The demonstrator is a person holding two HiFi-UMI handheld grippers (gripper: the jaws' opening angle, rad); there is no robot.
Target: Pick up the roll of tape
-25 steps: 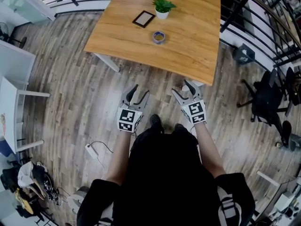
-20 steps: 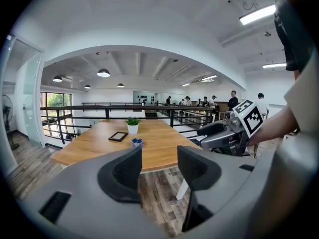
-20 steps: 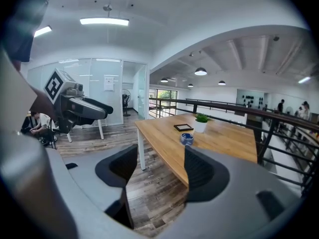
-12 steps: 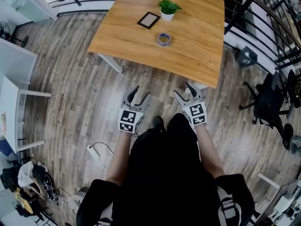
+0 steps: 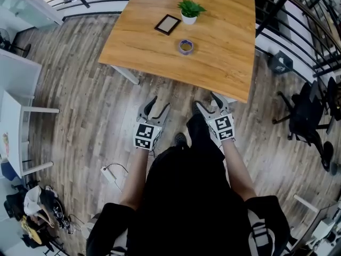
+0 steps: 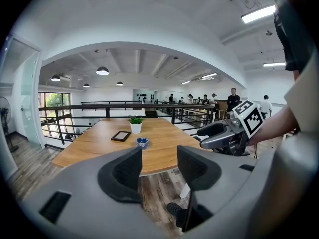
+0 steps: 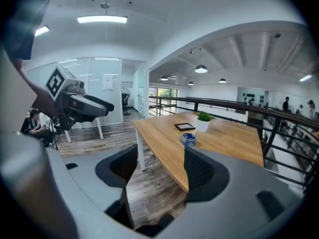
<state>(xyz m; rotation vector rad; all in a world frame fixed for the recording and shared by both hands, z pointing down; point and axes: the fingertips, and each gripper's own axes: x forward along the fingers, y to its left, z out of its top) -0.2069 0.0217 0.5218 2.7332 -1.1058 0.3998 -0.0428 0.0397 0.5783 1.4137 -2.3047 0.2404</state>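
- As the person steps closer, the roll of tape (image 5: 185,47) sits untouched on the tabletop (image 5: 224,57), just on the person's side of the plant (image 5: 190,9).
- Left tool (image 5: 158,105) and right tool (image 5: 205,100) stay released and empty, well short of the plant; the reach is still to come.

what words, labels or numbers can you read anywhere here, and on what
No text is readable.
Roll of tape: blue print, too small to read.
Posted white sheet: too blurred.
Marker cubes on left gripper and right gripper: square patterns, no letters.
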